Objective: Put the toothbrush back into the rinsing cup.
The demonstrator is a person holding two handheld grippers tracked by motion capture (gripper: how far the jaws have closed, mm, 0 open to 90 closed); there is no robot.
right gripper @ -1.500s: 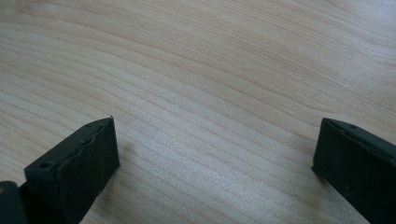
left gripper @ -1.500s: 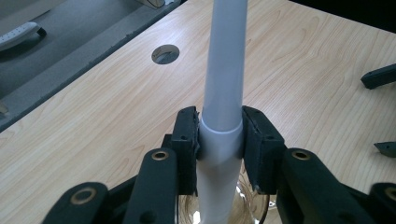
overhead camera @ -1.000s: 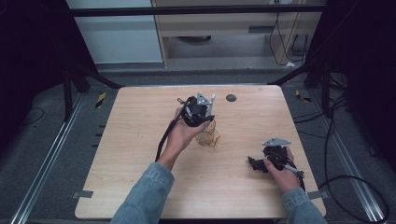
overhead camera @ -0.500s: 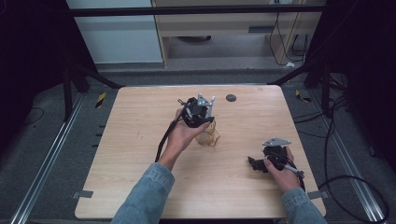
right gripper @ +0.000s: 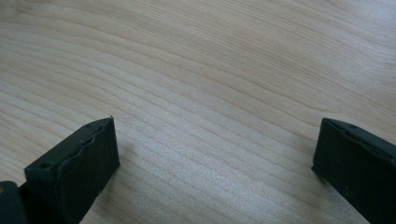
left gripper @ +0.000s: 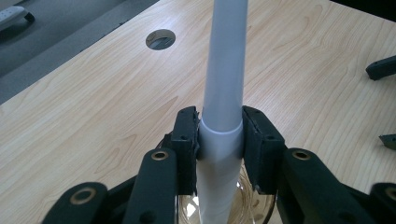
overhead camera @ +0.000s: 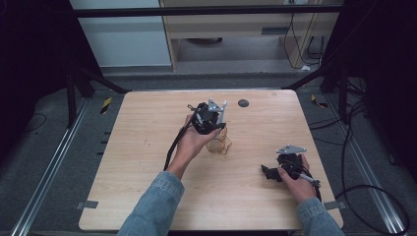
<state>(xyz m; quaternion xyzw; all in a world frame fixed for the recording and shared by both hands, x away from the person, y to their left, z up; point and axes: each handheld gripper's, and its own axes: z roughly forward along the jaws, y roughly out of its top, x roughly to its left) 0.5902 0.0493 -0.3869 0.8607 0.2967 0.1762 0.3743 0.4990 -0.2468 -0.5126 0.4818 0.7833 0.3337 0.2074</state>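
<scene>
My left gripper point(overhead camera: 209, 120) is held above the middle of the wooden table point(overhead camera: 147, 196), pointing down. In the left gripper view its jaws are shut on a white tapered rod point(left gripper: 224, 88) that runs up between them. The rod's lower end stands in a small amber glass vessel point(left gripper: 245, 205), seen on the table as point(overhead camera: 219, 144) just below the gripper. My right gripper point(overhead camera: 273, 172) rests low on the table at the front right. Its jaws stand wide open over bare wood point(right gripper: 215, 149) with nothing between them.
A round dark hole point(overhead camera: 243, 103) is set in the table near its far edge, also seen as the hole point(left gripper: 160, 39). The right gripper's jaw tips point(left gripper: 380, 67) show at the side of the left gripper view. Black frame legs and cables surround the table.
</scene>
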